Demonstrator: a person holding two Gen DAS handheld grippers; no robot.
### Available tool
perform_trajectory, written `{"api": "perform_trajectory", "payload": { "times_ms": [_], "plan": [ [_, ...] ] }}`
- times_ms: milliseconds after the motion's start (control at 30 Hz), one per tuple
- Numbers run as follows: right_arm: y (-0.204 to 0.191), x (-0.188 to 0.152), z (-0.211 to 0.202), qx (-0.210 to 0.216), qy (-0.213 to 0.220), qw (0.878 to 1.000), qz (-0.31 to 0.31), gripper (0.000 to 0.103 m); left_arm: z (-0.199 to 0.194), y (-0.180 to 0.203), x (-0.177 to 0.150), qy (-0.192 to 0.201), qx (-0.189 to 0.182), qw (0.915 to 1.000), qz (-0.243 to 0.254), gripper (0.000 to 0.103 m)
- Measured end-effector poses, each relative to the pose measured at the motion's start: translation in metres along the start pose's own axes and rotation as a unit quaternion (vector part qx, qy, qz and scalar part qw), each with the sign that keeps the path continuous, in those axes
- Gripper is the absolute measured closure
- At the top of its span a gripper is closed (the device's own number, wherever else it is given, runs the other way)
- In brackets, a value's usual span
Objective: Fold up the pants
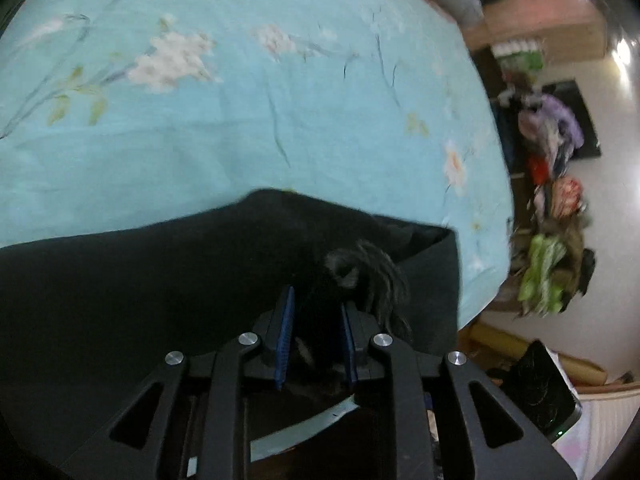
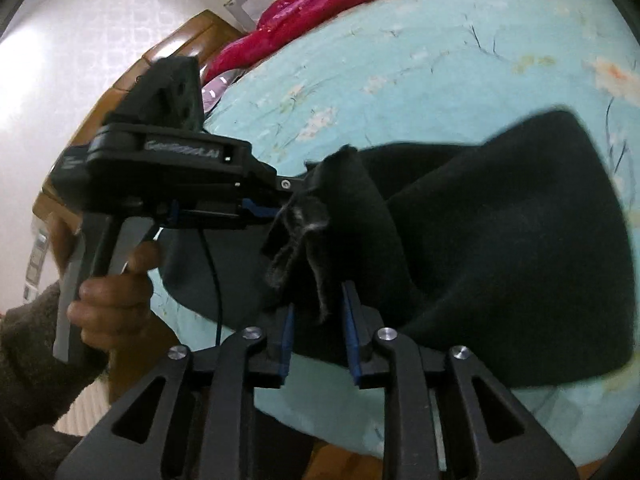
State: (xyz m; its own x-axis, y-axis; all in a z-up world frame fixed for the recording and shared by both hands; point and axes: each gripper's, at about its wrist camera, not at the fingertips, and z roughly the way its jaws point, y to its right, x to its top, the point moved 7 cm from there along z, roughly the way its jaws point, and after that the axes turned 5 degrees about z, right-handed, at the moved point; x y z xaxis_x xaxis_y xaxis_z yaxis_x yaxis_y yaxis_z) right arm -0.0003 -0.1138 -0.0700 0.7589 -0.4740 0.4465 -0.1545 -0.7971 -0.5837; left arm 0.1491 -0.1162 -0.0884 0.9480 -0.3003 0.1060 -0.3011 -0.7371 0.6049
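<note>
One black pants [image 1: 140,288] — two hand-held grippers [image 1: 316,320].

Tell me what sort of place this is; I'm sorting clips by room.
Most likely a bedroom in a home. The black pants lie on a bed covered by a light blue floral sheet, a red quilt lies beside it, and clothes are piled by the wall.

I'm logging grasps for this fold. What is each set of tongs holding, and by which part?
Both hold the black pants: left tongs and right tongs each pinch bunched fabric at one end, likely the waistband.
</note>
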Motion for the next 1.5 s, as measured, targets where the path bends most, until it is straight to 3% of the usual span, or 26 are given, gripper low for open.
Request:
{"api": "perform_trajectory", "payload": {
  "times_ms": [100, 133, 167, 233, 333, 433, 500, 633, 800, 933, 1000, 1033, 1100, 1200, 1267, 1333, 1367, 1500],
  "plan": [
    [-0.006, 0.002, -0.034, 0.004, 0.027, 1.000, 0.000, 0.047, -0.024, -0.006, -0.002, 0.028, -0.009, 0.9996, -0.001, 0.077],
    [-0.002, 0.001, -0.055, 0.014, 0.050, 0.999, 0.013, 0.042, -0.032, -0.009, -0.006, 0.038, -0.014, 0.9992, -0.006, 0.068],
    [0.004, -0.003, -0.068, 0.020, 0.068, 0.997, 0.027, 0.040, -0.037, -0.012, -0.011, 0.047, -0.020, 0.9986, -0.013, 0.055],
    [0.032, -0.002, -0.092, 0.027, 0.101, 0.991, 0.084, 0.036, -0.043, -0.017, -0.020, 0.055, -0.031, 0.9977, -0.024, 0.042],
    [0.087, -0.018, -0.103, 0.050, 0.118, 0.970, 0.209, 0.036, -0.028, -0.018, -0.038, 0.041, -0.044, 0.9976, -0.033, 0.040],
    [0.111, -0.025, -0.092, 0.068, 0.106, 0.952, 0.277, 0.035, -0.007, -0.017, -0.047, 0.023, -0.046, 0.9973, -0.053, 0.040],
    [0.105, -0.022, -0.092, 0.092, 0.101, 0.950, 0.280, 0.035, -0.006, -0.016, -0.052, 0.026, -0.053, 0.9966, -0.057, 0.040],
    [0.095, 0.000, -0.108, 0.088, 0.123, 0.960, 0.235, 0.035, -0.009, -0.004, -0.051, 0.044, -0.030, 0.9979, -0.037, 0.037],
    [0.118, 0.028, -0.112, 0.034, 0.129, 0.966, 0.220, 0.035, -0.007, 0.007, -0.047, 0.052, 0.001, 0.9986, -0.012, 0.033],
    [0.134, 0.049, -0.090, -0.023, 0.095, 0.976, 0.194, 0.035, 0.008, 0.012, -0.043, 0.047, 0.020, 0.9986, -0.012, 0.036],
    [0.137, 0.058, -0.072, -0.038, 0.071, 0.982, 0.172, 0.039, 0.015, 0.017, -0.040, 0.049, 0.038, 0.9981, 0.002, 0.062],
    [0.136, 0.062, -0.058, -0.043, 0.054, 0.986, 0.152, 0.065, 0.015, 0.023, -0.039, 0.045, 0.033, 0.9984, 0.011, 0.083],
    [0.132, 0.066, -0.048, -0.067, 0.032, 0.991, 0.116, 0.073, 0.003, 0.033, -0.034, 0.070, 0.014, 0.9974, 0.009, 0.085],
    [0.118, 0.080, -0.067, -0.053, 0.072, 0.992, 0.088, 0.077, -0.016, 0.040, -0.024, 0.128, 0.038, 0.9902, 0.040, 0.084],
    [0.128, 0.081, -0.064, -0.068, 0.074, 0.991, 0.086, 0.077, 0.000, 0.027, -0.020, 0.117, 0.092, 0.9878, 0.046, 0.084],
    [0.148, 0.072, -0.043, -0.127, 0.039, 0.988, 0.078, 0.071, 0.022, 0.010, -0.025, 0.079, 0.115, 0.9898, 0.031, 0.084],
    [0.155, 0.068, -0.035, -0.139, 0.029, 0.987, 0.072, 0.071, 0.021, 0.007, -0.029, 0.085, 0.100, 0.9912, 0.018, 0.081],
    [0.154, 0.073, -0.062, -0.096, 0.059, 0.986, 0.119, 0.066, -0.004, 0.005, -0.043, 0.082, 0.073, 0.9939, -0.004, 0.077]
  ]
}}
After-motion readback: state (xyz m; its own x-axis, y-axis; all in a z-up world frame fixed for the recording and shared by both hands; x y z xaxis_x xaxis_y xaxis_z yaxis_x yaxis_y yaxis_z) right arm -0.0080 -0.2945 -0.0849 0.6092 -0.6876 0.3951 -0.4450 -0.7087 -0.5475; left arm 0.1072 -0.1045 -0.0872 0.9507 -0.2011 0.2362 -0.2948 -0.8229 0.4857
